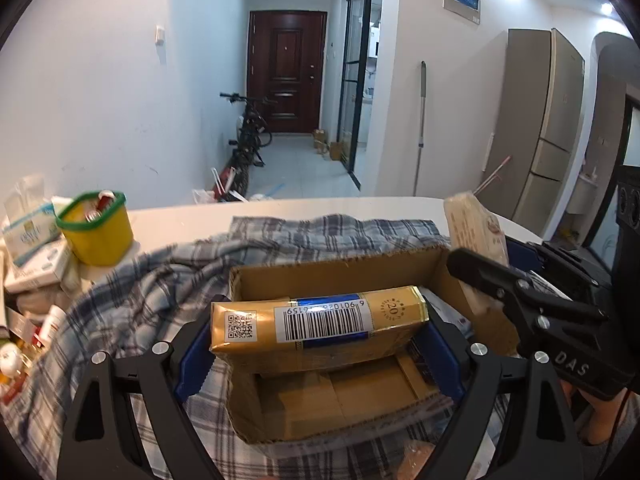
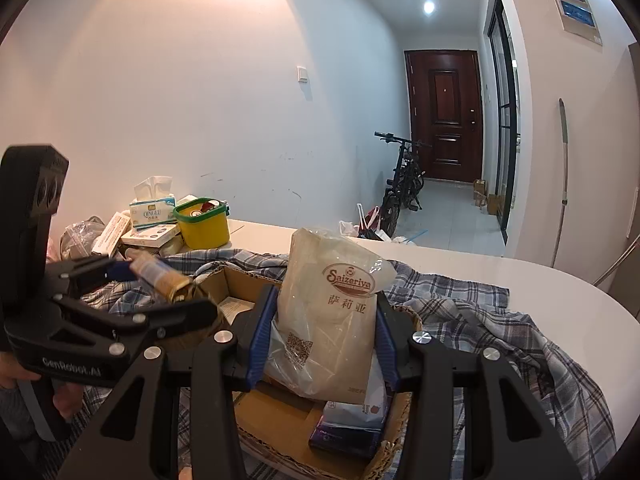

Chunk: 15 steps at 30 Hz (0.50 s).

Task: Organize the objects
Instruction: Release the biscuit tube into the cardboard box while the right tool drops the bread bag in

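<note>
My left gripper (image 1: 318, 354) is shut on a gold carton with a barcode (image 1: 320, 324), held crosswise just over the open cardboard box (image 1: 340, 272). Its blue pads press both ends of the carton. My right gripper (image 2: 324, 338) is shut on a beige Saizeriya packet in clear plastic (image 2: 328, 304), upright above the same cardboard box (image 2: 244, 284). In the left wrist view the packet (image 1: 472, 228) and the right gripper (image 1: 484, 264) stand at the box's right side. In the right wrist view the left gripper (image 2: 172, 284) and the carton's end (image 2: 160, 276) are on the left. A small blue-and-white pack (image 2: 352, 416) lies in the box.
The box sits on a plaid cloth (image 1: 132, 292) spread over a white table (image 2: 560, 284). A yellow tub with a green rim (image 1: 96, 232), a tissue box (image 2: 152, 206) and several small boxes crowd the table's far left. A hand (image 2: 68, 396) holds the left gripper's handle.
</note>
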Each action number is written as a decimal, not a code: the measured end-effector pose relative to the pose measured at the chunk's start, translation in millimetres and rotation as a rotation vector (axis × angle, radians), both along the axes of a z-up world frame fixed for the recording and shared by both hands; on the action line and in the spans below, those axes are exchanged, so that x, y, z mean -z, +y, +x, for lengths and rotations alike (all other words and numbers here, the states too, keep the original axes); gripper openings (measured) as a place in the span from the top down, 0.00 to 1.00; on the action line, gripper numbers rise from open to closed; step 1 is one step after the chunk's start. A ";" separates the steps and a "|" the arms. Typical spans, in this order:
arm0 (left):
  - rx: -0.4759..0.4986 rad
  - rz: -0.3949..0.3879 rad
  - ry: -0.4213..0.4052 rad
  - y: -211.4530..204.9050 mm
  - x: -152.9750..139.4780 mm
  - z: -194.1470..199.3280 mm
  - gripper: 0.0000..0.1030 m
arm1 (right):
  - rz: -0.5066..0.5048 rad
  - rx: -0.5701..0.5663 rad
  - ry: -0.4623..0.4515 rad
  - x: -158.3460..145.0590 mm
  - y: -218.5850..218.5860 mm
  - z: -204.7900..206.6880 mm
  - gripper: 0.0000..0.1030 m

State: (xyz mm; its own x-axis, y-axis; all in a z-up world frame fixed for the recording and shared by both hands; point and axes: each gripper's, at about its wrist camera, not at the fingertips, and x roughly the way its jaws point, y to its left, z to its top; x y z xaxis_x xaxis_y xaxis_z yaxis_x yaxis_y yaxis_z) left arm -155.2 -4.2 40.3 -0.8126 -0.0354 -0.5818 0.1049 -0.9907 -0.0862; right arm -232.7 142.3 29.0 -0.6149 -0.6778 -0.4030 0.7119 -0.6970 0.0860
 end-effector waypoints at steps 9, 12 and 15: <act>0.018 0.018 -0.025 3.1 5.7 1.4 0.12 | 0.008 -0.002 0.012 2.8 -4.0 2.8 0.57; 0.010 0.013 -0.027 3.3 5.2 1.0 0.11 | 0.014 0.012 0.017 3.0 -4.4 2.9 0.57; 0.002 0.020 -0.038 1.4 6.0 -0.6 0.00 | 0.012 0.015 0.020 2.8 -3.8 3.9 0.57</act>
